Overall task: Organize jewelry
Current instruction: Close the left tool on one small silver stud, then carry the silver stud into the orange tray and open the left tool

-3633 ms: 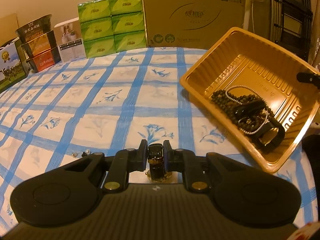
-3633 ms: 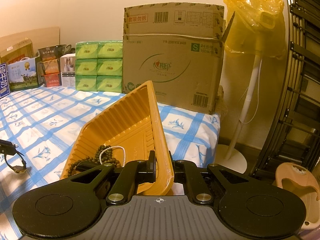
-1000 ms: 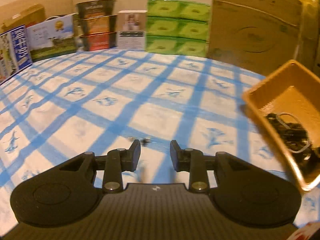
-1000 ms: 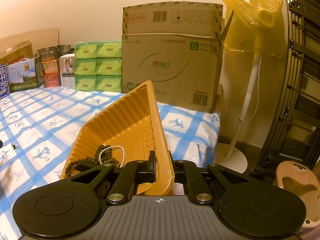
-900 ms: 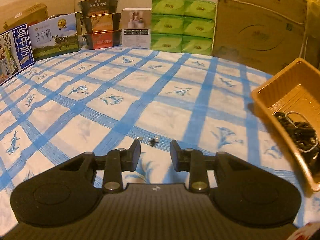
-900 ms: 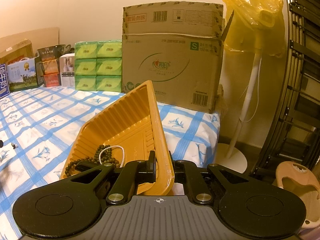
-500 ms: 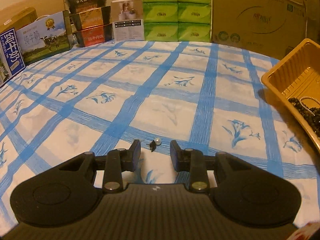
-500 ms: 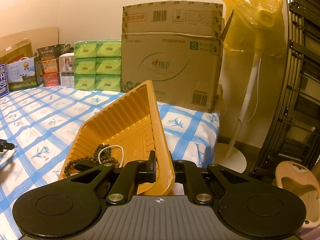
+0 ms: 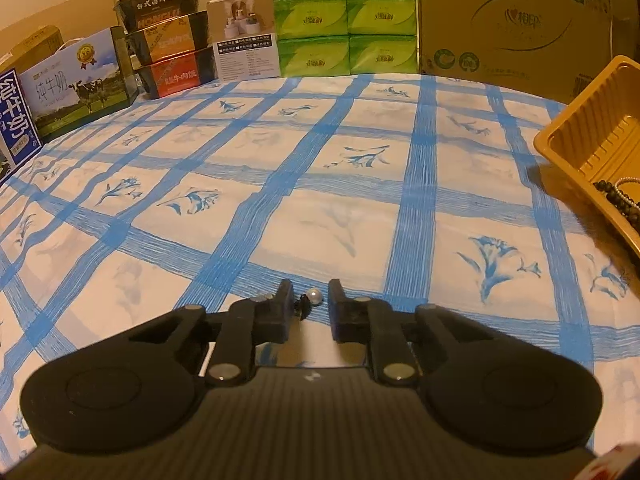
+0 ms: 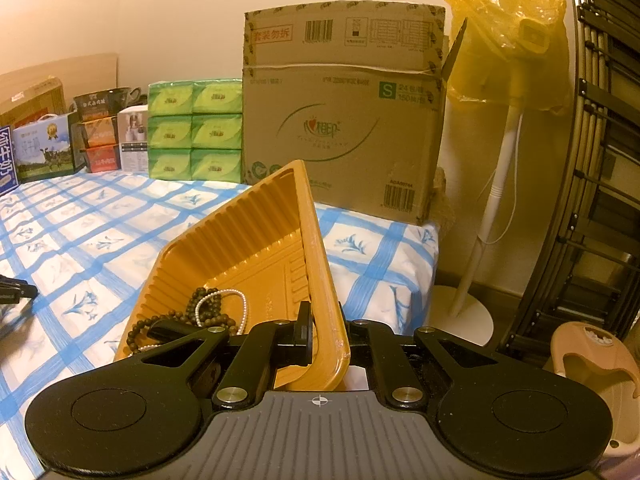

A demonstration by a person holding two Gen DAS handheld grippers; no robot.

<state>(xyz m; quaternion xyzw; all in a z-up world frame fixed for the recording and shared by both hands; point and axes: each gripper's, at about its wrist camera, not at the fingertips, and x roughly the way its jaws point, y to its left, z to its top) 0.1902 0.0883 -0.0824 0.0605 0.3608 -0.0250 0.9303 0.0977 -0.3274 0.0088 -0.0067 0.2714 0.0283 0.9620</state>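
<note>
You are working over a surface covered by a white cloth (image 9: 328, 216) with a blue grid and blue flower prints. Close to you a small pearl earring (image 9: 311, 298) lies on a blue stripe. To your right sits an orange plastic tray (image 10: 256, 240), tipped up on one side. Along the far edge stand milk cartons (image 9: 72, 88), stacked black food bowls (image 9: 168, 52), a small white box (image 9: 246, 52), green tissue packs (image 9: 344, 20) and a large cardboard box (image 10: 344, 108).
</note>
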